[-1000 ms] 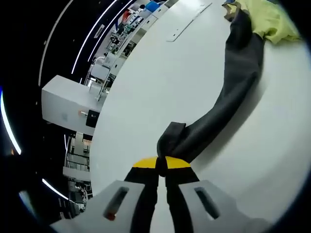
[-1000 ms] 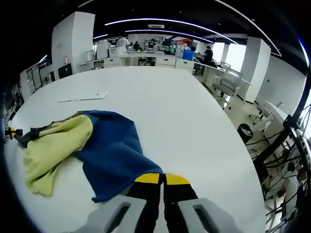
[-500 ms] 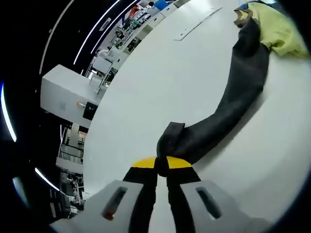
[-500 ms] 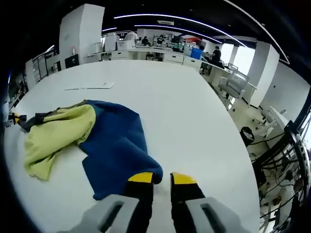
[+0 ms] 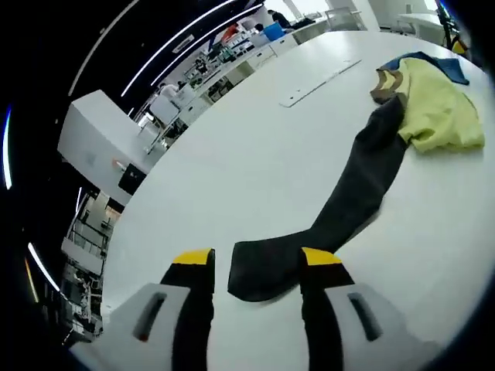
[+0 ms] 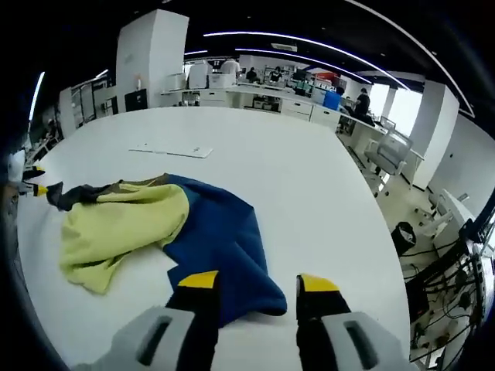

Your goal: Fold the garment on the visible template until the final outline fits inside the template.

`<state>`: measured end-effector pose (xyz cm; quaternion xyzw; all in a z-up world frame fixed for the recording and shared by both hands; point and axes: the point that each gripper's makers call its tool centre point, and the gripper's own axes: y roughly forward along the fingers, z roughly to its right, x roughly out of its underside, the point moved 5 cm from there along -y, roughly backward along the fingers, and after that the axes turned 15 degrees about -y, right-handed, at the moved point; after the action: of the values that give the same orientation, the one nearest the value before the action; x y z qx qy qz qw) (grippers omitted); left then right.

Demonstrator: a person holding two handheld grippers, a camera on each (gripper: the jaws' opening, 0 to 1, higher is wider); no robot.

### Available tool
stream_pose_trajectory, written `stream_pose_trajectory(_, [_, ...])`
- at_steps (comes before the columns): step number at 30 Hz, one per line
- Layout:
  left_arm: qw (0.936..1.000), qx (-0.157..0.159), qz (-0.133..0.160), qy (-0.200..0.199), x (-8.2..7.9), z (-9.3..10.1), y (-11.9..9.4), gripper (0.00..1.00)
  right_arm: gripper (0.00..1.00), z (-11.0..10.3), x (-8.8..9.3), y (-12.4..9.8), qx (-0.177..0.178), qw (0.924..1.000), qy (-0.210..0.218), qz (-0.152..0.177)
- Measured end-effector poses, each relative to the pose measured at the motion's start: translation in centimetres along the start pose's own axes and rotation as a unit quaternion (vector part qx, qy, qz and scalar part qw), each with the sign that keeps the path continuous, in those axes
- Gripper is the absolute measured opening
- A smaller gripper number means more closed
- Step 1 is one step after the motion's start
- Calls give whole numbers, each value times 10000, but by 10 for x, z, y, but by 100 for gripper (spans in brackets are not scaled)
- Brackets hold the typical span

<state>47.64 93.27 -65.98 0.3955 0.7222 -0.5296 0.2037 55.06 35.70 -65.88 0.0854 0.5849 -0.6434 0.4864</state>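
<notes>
A garment lies stretched out flat on the white table [image 5: 232, 154]. Its dark grey sleeve [image 5: 356, 178] runs from my left gripper [image 5: 257, 259] up to the yellow part [image 5: 437, 108] and a blue part [image 5: 433, 62] beyond. My left gripper is open, and the sleeve's end lies on the table between its jaws. In the right gripper view the blue part [image 6: 224, 239] lies flat beside the yellow part [image 6: 116, 232]. My right gripper [image 6: 258, 282] is open with the blue hem between its jaws. The left gripper [image 6: 31, 182] shows at the far left, by the grey sleeve [image 6: 73, 193].
A thin flat white strip [image 5: 321, 81] [image 6: 174, 149] lies on the table beyond the garment. The table's edge runs close on the right, with an office chair [image 6: 390, 151] and a bin [image 6: 404, 232] beyond it. Desks and a white pillar [image 6: 147, 62] stand behind.
Both grippers have opened and let go: the left released the grey sleeve end, the right the blue hem. Both pieces now lie flat on the table, and both views have lifted a little.
</notes>
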Motion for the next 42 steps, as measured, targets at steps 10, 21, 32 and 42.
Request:
stream_pose_trajectory(10, [9936,1026,89,473,-4,53,5,40,47,-21,-18,7,-520,9979,-257,295])
stream_pose_trajectory(21, [9865,1261,-227,1024,12,72,28,32,51,-44,-25,11,-1121,9918,-363,500])
stream_pose_trajectory(32, [9846,1322,-340,1090,16,73,44,20,52,-49,-21,22,-1277,9895,-558,384])
stream_pose_trajectory(42, [9827,1441,-332,1114,17,73,41,0,51,-51,-17,26,-1276,9900,-526,283])
